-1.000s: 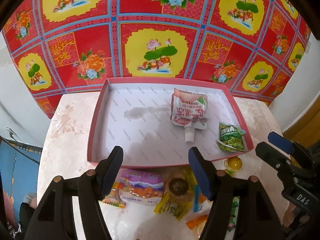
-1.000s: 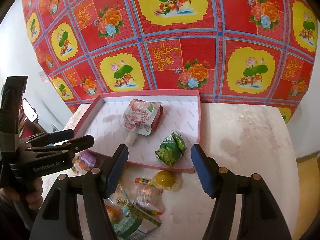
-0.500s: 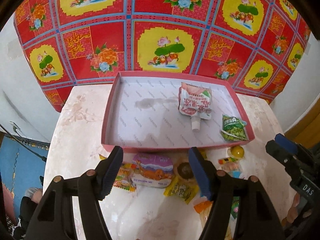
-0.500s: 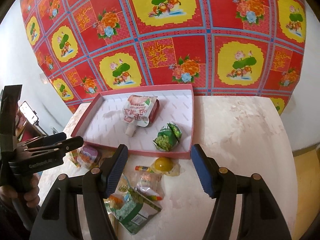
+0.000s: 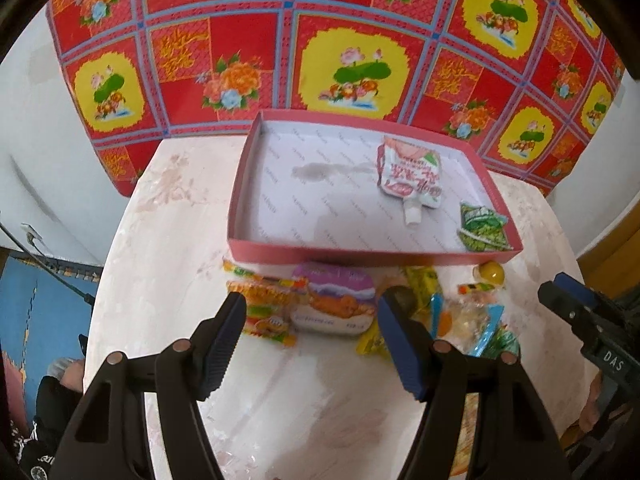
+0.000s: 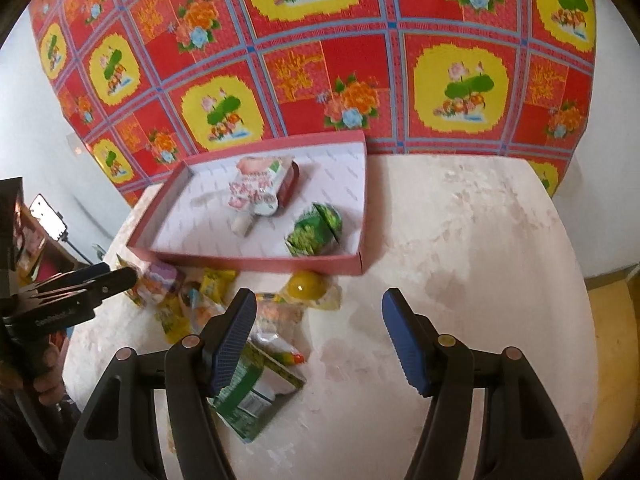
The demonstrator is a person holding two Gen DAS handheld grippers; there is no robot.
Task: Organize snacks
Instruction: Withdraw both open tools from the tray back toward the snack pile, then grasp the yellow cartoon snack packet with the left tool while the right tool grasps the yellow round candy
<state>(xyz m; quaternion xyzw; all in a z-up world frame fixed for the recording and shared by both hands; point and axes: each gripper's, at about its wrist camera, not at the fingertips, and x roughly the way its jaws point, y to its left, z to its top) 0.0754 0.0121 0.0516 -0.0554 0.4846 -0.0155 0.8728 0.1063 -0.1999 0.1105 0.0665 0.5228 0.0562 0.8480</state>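
A shallow red tray (image 5: 360, 254) (image 6: 248, 262) lies on the pale marble table and holds a white spouted pouch (image 5: 410, 178) (image 6: 256, 190) and a green snack bag (image 5: 482, 228) (image 6: 314, 230). In front of its near wall lies a heap of snacks: a purple-topped pack (image 5: 334, 306), an orange striped packet (image 5: 264, 306), a yellow jelly cup (image 5: 491, 272) (image 6: 308, 285), a green packet (image 6: 250, 390). My left gripper (image 5: 310, 338) hangs open over the purple pack, holding nothing. My right gripper (image 6: 318, 336) is open and empty, above bare table right of the heap.
A red and yellow flowered cloth (image 5: 352, 60) hangs behind the table. White walls stand on both sides. The table's front and right side (image 6: 472, 264) are bare marble. A blue mat (image 5: 36, 312) covers the floor at the left, beside a person's sleeve.
Both grippers have drawn back from the tray toward the near side of the table, so the heap of snacks now shows between and ahead of the fingers. Jaws are unchanged.
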